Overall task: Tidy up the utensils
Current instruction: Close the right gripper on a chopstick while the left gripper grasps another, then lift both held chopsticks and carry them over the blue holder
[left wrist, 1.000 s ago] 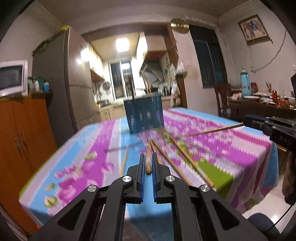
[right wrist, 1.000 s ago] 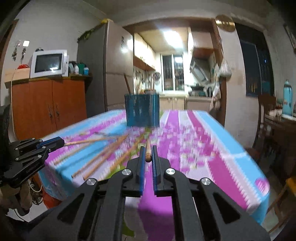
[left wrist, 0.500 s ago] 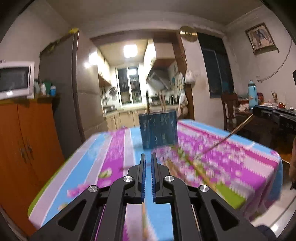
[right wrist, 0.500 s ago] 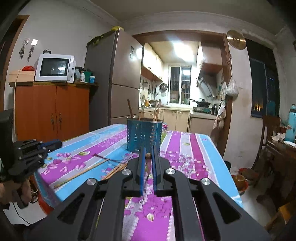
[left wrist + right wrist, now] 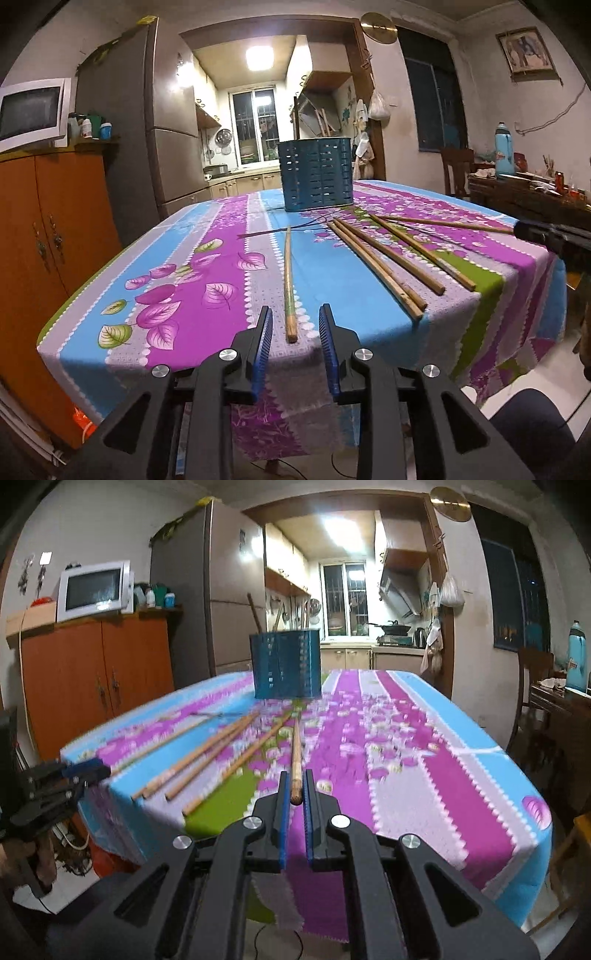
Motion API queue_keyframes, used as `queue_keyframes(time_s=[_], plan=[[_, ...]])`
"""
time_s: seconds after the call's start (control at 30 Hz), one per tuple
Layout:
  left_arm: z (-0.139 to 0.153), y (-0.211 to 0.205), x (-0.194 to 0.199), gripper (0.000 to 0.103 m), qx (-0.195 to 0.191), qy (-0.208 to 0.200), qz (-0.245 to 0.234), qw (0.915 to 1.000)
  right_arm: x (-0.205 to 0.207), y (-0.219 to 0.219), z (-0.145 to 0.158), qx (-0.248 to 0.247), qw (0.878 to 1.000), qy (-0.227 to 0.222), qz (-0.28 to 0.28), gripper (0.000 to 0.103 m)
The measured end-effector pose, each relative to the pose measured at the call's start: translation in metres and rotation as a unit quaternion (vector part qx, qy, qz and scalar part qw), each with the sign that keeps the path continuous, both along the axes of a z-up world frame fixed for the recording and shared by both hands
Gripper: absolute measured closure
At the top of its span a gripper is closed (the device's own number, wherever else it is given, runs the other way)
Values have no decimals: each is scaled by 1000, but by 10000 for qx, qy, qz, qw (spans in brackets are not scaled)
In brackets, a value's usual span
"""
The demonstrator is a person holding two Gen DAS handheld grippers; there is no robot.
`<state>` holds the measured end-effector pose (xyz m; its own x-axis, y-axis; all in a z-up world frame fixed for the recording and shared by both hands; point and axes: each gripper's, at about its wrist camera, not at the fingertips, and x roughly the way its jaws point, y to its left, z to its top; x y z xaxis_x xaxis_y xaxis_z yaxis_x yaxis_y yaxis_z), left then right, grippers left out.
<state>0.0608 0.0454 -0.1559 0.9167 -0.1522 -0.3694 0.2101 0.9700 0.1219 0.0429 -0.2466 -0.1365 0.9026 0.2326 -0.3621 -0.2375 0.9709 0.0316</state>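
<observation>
A blue perforated utensil holder [image 5: 316,175] [image 5: 285,664] stands at the far middle of the table with a few sticks in it. Several wooden chopsticks [image 5: 373,258] [image 5: 207,753] lie fanned out on the flowered cloth in front of it. My left gripper [image 5: 295,323] hovers at the near table edge, its jaws opening. One chopstick [image 5: 289,280] lies on the cloth between its fingers, untouched by the pads. My right gripper [image 5: 295,790] is shut on the near end of another chopstick [image 5: 295,749], which points toward the holder. Each gripper shows in the other's view, right [image 5: 550,236] and left [image 5: 79,771].
The table [image 5: 110,354] has its near edge just under both grippers. A thin dark utensil [image 5: 280,229] lies left of the holder's base. An orange cabinet [image 5: 48,229] with a microwave stands left, a fridge [image 5: 129,147] behind it, and a cluttered side table [image 5: 528,195] right.
One second ago my left gripper was shut on a chopstick; now its jaws are apart and a chopstick lies between them. Both grippers rose, then sank back toward the near edge.
</observation>
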Motion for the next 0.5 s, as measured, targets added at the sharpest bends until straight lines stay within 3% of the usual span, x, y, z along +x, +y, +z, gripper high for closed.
queue_keyframes(time_s=[0.27,0.5], plan=[[-3,-5,12,76,94,66,72,9999,9,3,-18,11,9998,127,126,97],[-7,-12,10,89,106,-1,56,9999,13,1,-21,71,9995,208,206,97]])
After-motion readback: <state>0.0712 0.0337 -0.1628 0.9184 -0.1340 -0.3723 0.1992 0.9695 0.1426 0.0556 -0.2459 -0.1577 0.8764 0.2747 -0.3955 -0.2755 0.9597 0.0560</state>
